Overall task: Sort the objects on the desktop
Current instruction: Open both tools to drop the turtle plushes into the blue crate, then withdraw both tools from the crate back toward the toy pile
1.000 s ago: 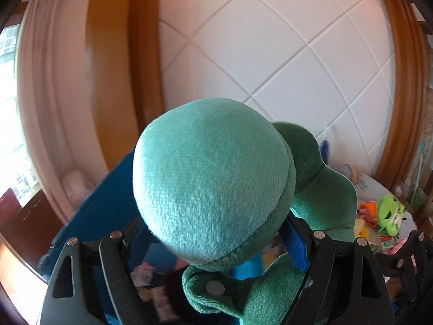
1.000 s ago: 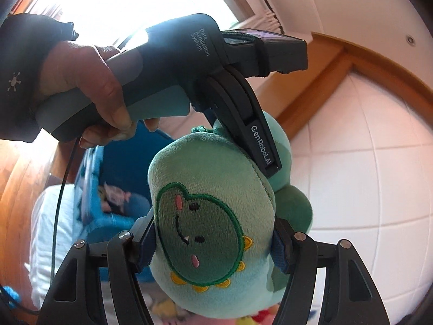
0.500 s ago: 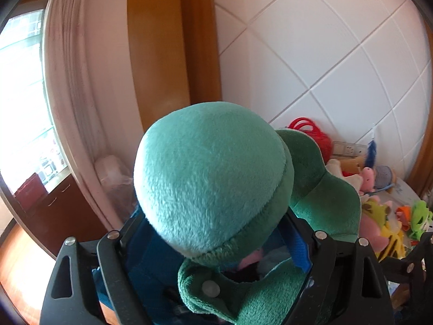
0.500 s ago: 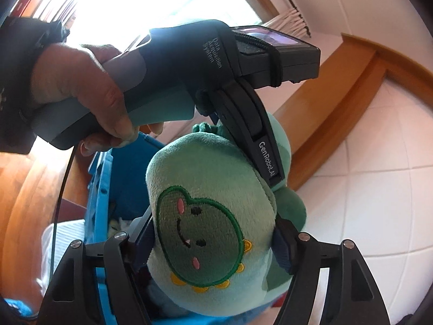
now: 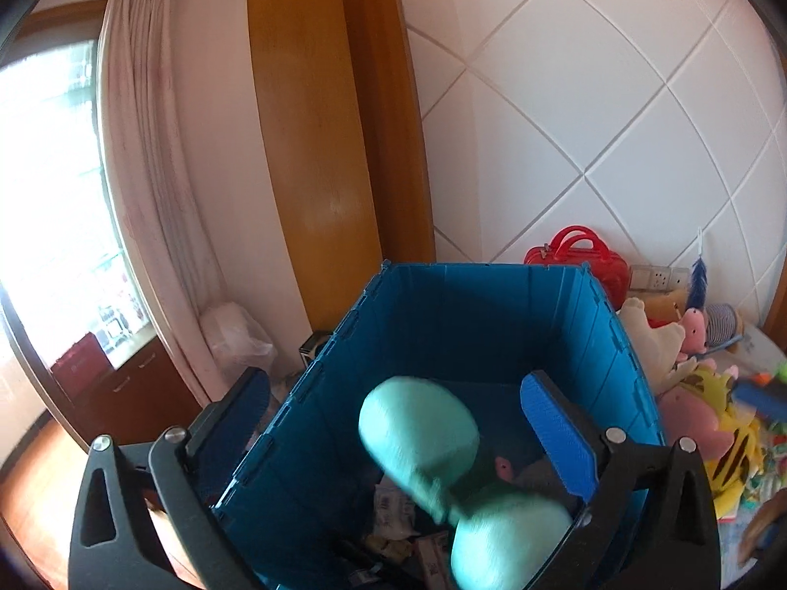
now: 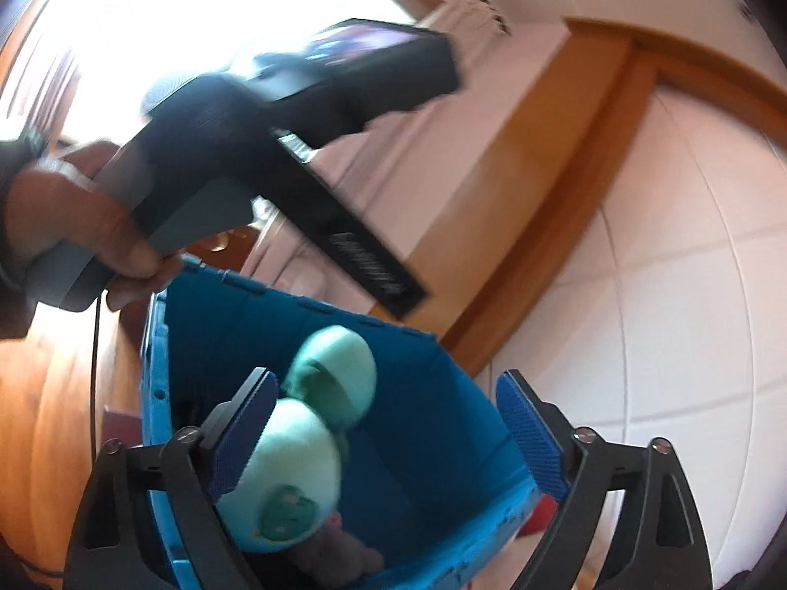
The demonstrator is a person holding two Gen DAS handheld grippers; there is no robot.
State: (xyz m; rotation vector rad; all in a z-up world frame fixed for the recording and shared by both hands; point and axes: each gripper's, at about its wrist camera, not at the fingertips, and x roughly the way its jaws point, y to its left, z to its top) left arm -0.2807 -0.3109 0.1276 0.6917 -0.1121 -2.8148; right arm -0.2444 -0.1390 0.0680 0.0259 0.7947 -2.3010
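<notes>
We held both tongs spread wide and gripping nothing: the left tongs (image 5: 408,423) and the right tongs (image 6: 388,432) hung above a blue crate (image 5: 462,314). A green plush toy (image 5: 418,432), blurred, lay loose inside the crate, apart from every pad, over small packets on its floor. Beside the crate, to the right, a heap of plush toys (image 5: 703,418) and a red case (image 5: 580,260) sat against a white tiled wall (image 5: 590,98).

No words or numbers are showing clearly enough to read. The left gripper (image 6: 374,275) is carrying a white label, but it is too blurry.
</notes>
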